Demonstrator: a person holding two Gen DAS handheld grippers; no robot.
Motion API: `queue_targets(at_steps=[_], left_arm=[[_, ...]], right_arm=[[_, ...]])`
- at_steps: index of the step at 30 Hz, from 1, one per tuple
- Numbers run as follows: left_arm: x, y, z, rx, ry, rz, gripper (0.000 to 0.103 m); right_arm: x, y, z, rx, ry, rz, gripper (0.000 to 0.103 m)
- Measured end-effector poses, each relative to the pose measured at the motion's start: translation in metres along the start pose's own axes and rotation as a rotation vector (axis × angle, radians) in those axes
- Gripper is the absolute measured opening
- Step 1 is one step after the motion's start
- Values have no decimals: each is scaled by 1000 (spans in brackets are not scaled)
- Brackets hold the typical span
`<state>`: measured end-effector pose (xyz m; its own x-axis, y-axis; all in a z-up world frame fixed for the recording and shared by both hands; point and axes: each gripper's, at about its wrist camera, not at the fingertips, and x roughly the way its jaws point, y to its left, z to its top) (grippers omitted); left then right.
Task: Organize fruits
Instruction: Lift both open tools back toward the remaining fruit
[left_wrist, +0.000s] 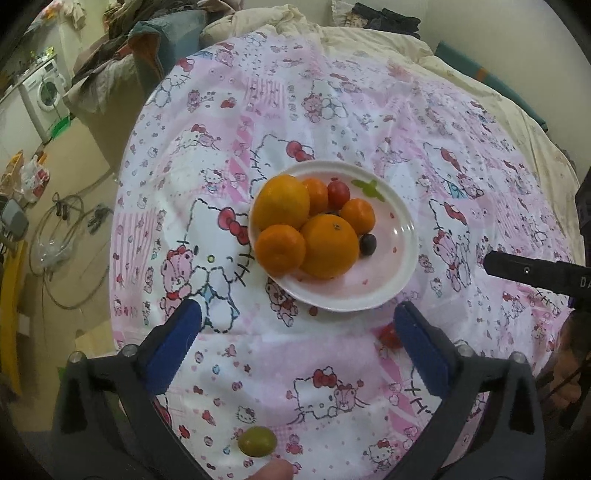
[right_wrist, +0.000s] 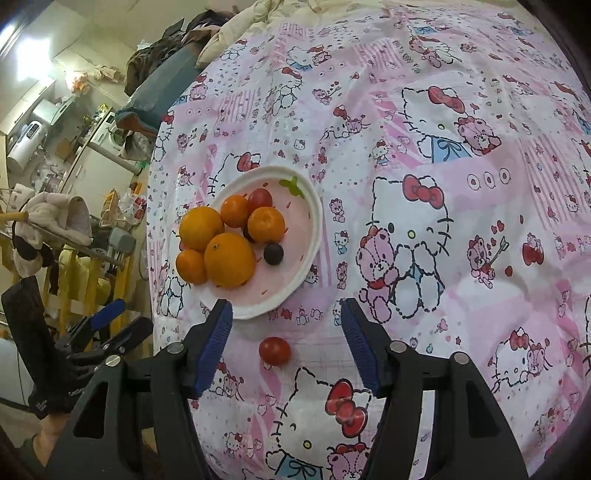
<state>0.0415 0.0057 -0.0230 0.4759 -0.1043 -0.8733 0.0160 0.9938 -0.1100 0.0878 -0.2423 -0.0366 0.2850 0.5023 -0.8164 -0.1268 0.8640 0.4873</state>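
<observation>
A white plate (left_wrist: 393, 236) on the pink cartoon-print cloth holds two big oranges (left_wrist: 282, 203), smaller mandarins (left_wrist: 280, 247), a red cherry tomato (left_wrist: 338, 194) and a dark grape (left_wrist: 368, 243). My left gripper (left_wrist: 298, 314) is open wide just in front of the plate, with nothing between its fingers. A green grape (left_wrist: 257, 441) lies on the cloth below it. In the right wrist view my right gripper (right_wrist: 286, 306) is open at the plate's (right_wrist: 295, 229) near edge. A loose cherry tomato (right_wrist: 274, 350) lies on the cloth between the fingers, and neither pad touches it.
The cloth covers a bed or table whose left edge (right_wrist: 151, 258) drops to a cluttered floor with hoses, bags and a washing machine (left_wrist: 44, 92). Bedding is piled at the far side. My left gripper (right_wrist: 107, 314) shows at the lower left of the right wrist view.
</observation>
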Motion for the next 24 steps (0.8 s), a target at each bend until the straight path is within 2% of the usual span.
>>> queue_targets(at_steps=[2,5,11,17,19,21,24], left_arm=[[1,-3,-3,1,10,-8,103],[-3,-11,-11,30,-23,-32,103],[-8,-15,-19,42,6,-32,103],[-7,2,-19,20,25,79,103],[-10,9,-20,8,8,102,103],[-15,17,-21,-11,-8,100,103],[-18,27,-23,-36,-4,74,103]], right_arm=[[-1,0,-2,4,9,4,71],[0,2,-7,-21,24,-1,71],[14,-6,-17,5,87,5,71],[44,-1,-24,15,177,8,71],[59,4,-26,-3,213,5,67],[72,11,-29,-27,248,-6,58],[91,25,-33,-87,289,-43,52]])
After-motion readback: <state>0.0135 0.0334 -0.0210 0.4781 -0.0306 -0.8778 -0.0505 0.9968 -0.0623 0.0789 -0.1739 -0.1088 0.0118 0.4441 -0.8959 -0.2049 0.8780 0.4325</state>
